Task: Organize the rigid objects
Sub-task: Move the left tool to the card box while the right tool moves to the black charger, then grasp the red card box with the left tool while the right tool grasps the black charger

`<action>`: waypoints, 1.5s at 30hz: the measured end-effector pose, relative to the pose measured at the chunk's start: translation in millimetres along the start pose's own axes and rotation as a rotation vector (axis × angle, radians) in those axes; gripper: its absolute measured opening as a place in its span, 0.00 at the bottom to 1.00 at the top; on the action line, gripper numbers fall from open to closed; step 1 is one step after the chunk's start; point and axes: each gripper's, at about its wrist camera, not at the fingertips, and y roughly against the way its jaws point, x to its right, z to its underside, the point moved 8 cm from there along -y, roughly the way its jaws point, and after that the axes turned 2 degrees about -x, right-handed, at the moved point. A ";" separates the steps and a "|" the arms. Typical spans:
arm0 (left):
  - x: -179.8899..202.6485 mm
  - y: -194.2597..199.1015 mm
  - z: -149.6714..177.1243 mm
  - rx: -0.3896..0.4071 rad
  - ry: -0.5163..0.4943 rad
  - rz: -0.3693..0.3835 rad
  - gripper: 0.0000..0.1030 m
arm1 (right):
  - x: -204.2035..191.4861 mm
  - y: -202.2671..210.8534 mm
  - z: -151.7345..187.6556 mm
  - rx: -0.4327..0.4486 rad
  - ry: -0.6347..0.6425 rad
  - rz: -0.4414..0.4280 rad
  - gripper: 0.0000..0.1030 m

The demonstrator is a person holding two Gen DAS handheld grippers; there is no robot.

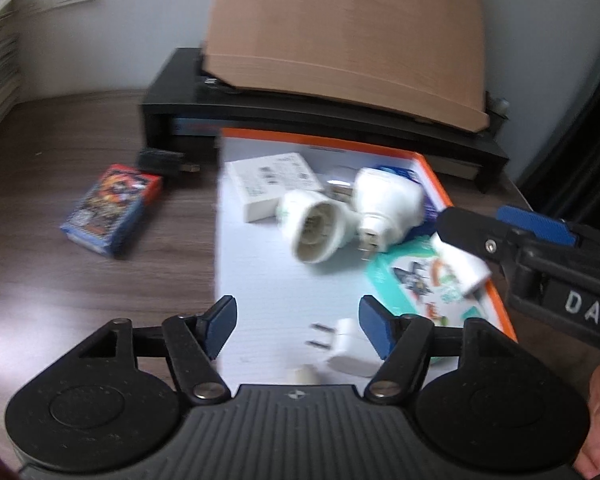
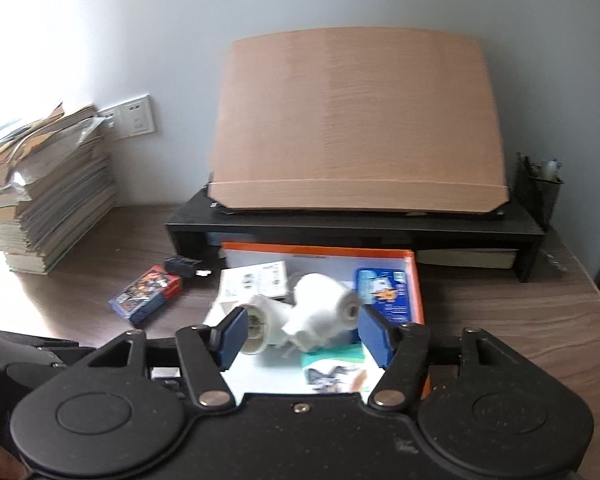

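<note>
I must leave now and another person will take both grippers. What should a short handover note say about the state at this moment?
Left gripper: open, holds nothing; a small white plug lies on the tray below it.
Right gripper: open, nothing pressed between the pads.
Orange-rimmed tray: holds two white round adapters, a white box, a teal card pack and a blue pack.
Left to do: the colourful card box and a black adapter lie on the desk outside the tray.

Motion blur smears the white adapters; the right tool is cut off by the frame edge.
</note>
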 end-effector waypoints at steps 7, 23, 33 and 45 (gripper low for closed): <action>-52.6 8.5 -2.3 0.001 0.081 -0.076 0.75 | -33.6 -11.8 0.4 -0.028 0.020 -0.052 0.75; -133.3 -48.7 -51.7 -0.024 -0.012 -0.171 0.89 | -65.6 -43.7 0.4 -0.117 -0.013 -0.057 0.75; -141.5 -87.8 -74.8 0.047 -0.144 -0.168 0.69 | -80.0 -81.6 -12.1 -0.171 -0.035 -0.067 0.77; -193.7 -31.4 -41.2 0.031 0.017 -0.149 0.58 | -143.3 -174.5 -36.0 -0.257 0.063 -0.158 0.83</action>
